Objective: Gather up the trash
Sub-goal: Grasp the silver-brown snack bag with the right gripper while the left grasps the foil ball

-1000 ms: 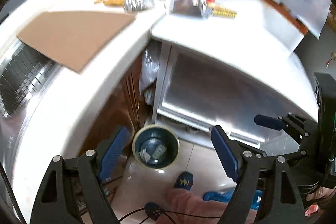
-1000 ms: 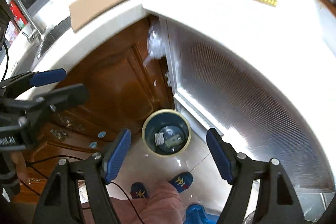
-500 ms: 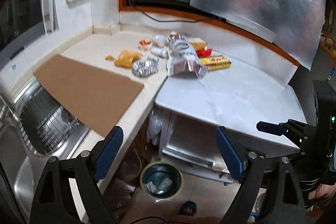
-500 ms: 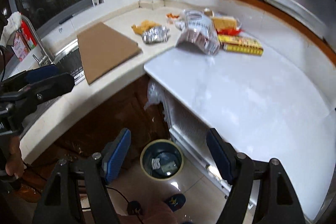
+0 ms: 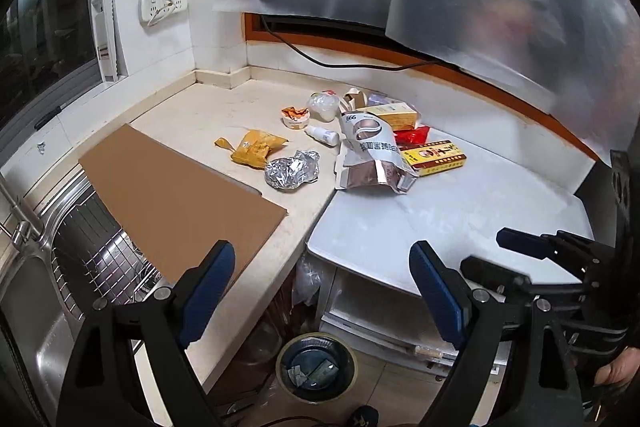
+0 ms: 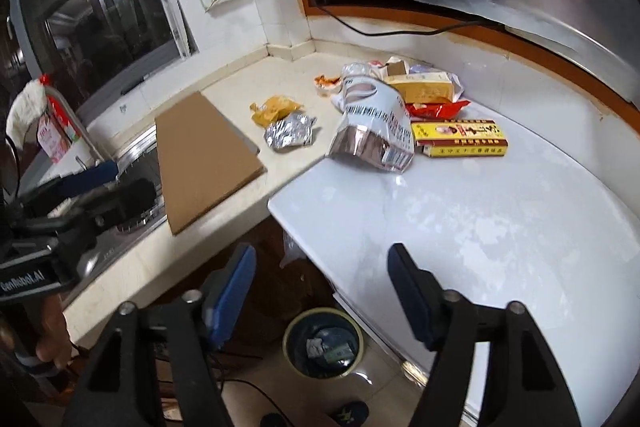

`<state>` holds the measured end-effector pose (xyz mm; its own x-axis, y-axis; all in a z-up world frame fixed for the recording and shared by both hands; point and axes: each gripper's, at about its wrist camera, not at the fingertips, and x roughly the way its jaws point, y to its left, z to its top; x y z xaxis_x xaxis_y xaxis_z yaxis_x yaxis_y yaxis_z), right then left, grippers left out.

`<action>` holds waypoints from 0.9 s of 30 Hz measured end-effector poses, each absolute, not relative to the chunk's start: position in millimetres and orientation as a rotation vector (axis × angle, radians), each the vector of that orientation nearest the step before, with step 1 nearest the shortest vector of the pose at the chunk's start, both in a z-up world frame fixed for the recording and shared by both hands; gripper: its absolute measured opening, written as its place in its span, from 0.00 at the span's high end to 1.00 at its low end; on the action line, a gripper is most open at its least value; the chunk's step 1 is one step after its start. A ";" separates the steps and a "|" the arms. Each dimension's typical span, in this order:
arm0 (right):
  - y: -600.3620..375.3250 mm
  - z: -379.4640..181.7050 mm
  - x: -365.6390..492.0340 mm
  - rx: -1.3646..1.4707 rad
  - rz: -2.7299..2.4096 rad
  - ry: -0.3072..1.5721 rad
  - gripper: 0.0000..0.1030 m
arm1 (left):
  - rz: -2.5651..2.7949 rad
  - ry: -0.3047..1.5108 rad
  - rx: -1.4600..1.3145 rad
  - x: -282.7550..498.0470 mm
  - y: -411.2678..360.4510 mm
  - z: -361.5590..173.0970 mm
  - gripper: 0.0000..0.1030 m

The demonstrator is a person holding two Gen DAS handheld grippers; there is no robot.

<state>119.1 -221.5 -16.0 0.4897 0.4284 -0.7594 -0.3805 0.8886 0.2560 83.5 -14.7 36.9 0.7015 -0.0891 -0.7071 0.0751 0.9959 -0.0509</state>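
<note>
Trash lies in the counter's far corner: a crumpled foil ball (image 5: 292, 171) (image 6: 289, 133), a yellow wrapper (image 5: 256, 149) (image 6: 274, 109), a silver-white snack bag (image 5: 372, 157) (image 6: 374, 129), a yellow-red box (image 5: 434, 157) (image 6: 460, 139), a red wrapper (image 5: 412, 135), a small white bottle (image 5: 322, 135) and a small cup (image 5: 296, 117). On the floor below stands a round bin (image 5: 316, 367) (image 6: 324, 343) with scraps inside. My left gripper (image 5: 322, 293) hangs open and empty over the counter's edge. My right gripper (image 6: 322, 293) holds nothing, and its jaws are closing.
A brown cardboard sheet (image 5: 176, 195) (image 6: 204, 155) lies over the sink edge; a steel sink with a wire rack (image 5: 80, 251) is at the left. A white tabletop (image 6: 480, 219) spreads on the right. A black cable (image 5: 340, 63) runs along the back wall.
Both grippers have risen from over the floor bin and tilted up, so the counter and its trash have come into view. The right gripper's jaws stand narrower than before.
</note>
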 end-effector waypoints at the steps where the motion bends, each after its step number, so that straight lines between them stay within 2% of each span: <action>1: -222.8 -17.4 122.6 0.070 0.492 0.940 0.37 | -0.087 0.790 -0.020 85.3 -14.8 35.9 0.15; 4: -228.2 -25.7 139.6 0.153 0.520 0.973 0.40 | -0.065 0.806 -0.026 93.1 -12.8 30.8 0.15; 6: -230.4 -33.2 150.9 0.215 0.540 1.007 0.48 | -0.050 0.824 -0.032 97.3 -9.9 26.5 0.15; 8: -231.0 -39.7 158.8 0.260 0.551 1.024 0.51 | -0.043 0.843 -0.038 101.1 -5.8 22.9 0.15; 16: -227.3 -65.7 188.2 0.446 0.553 1.045 0.51 | -0.045 0.898 -0.017 128.6 6.1 13.0 0.15; 27: -204.4 -105.3 230.3 0.706 0.424 1.055 0.51 | -0.145 0.915 0.085 212.3 3.4 -6.8 0.17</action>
<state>230.3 -204.4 -105.3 0.4447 0.6280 -0.6387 0.0118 0.7089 0.7052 212.3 3.4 -6.8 0.6011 -0.0887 -0.7942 0.1613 0.9868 0.0119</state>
